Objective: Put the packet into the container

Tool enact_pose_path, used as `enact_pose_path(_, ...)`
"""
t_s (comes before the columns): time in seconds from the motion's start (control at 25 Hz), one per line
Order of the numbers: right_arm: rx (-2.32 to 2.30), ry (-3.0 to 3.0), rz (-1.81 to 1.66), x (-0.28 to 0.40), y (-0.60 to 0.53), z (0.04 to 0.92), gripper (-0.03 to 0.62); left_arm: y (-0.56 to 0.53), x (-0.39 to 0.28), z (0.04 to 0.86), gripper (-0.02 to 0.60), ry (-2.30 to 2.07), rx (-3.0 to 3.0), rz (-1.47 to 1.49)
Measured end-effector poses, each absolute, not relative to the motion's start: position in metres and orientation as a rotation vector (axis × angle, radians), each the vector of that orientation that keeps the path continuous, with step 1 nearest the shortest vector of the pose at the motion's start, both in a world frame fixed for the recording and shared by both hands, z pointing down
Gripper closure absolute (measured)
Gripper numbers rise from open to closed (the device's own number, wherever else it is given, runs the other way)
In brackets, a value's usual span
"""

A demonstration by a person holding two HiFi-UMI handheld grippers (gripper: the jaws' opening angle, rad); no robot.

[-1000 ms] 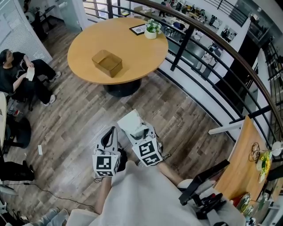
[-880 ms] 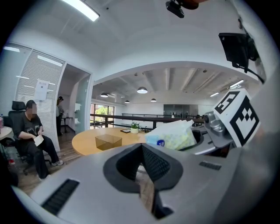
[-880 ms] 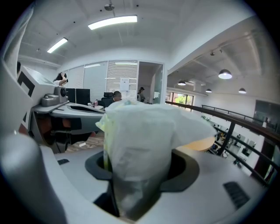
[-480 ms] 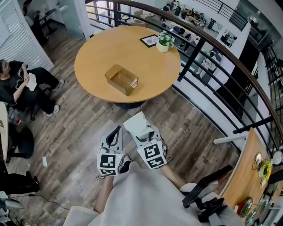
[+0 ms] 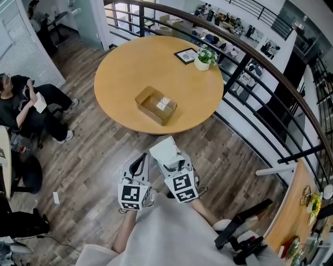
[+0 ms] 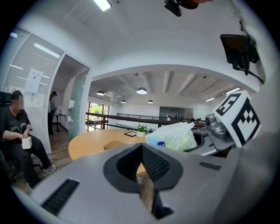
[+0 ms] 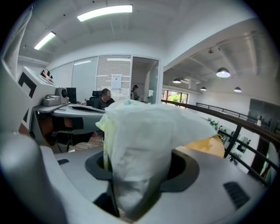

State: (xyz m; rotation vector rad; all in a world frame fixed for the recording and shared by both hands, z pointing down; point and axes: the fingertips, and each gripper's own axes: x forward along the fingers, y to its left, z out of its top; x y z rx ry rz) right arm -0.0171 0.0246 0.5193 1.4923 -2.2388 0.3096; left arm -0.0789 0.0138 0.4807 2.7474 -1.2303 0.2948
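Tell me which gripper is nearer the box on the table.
Right. The right gripper, gripping the packet, is short of the table on its near side; the left gripper is beside it, a little farther back from the box.

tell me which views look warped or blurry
Head view: sharp, evenly lit, mildly bowed at the edges. Left gripper view: heavy fisheye, black corners, left gripper soft up close. Right gripper view: same fisheye, packet soft near the lens, ceiling light blown out.

No readable text; wall notice [image 7: 116,81] print too small.
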Motion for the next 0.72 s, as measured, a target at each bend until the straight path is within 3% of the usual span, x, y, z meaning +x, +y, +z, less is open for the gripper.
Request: enact_pose_path(0.72, 1.338, -2.359, 0.342, -0.004, -0.102, 0.53, 0.33, -0.121, -0.06, 0.486, 0.577, -1.376, 2.68, 0.384)
